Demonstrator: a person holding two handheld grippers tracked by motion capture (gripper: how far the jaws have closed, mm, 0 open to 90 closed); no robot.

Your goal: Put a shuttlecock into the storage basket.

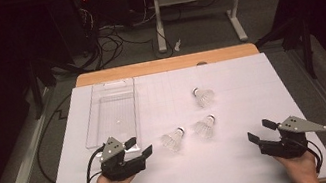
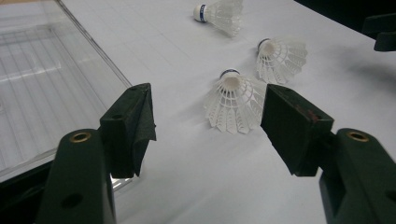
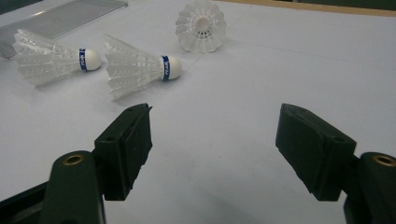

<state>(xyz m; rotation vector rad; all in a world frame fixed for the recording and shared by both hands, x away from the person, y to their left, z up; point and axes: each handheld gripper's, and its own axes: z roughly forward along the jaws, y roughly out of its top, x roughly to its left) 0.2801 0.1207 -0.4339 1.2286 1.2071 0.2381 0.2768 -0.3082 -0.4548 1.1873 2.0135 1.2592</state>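
Note:
Three white shuttlecocks lie on the white sheet (image 1: pixel 244 158). The near-left shuttlecock (image 1: pixel 173 139) (image 2: pixel 233 105) (image 3: pixel 51 60) rests just ahead of my left gripper (image 1: pixel 139 146) (image 2: pixel 208 109), which is open with nothing between its jaws. A second shuttlecock (image 1: pixel 205 126) (image 2: pixel 280 58) (image 3: pixel 135 70) lies right beside the first. The third shuttlecock (image 1: pixel 203 96) (image 2: pixel 222 14) (image 3: pixel 201 25) sits farther back. My right gripper (image 1: pixel 259 130) (image 3: pixel 215 126) is open at the front right, apart from all of them, over bare sheet.
A clear plastic tray (image 1: pixel 111 111) (image 2: pixel 42 79) (image 3: pixel 70 16), holding nothing, lies at the left, its near end beside my left gripper. The table's wooden far edge (image 1: pixel 166 64) shows behind the sheet. Cables and desk legs stand on the floor beyond.

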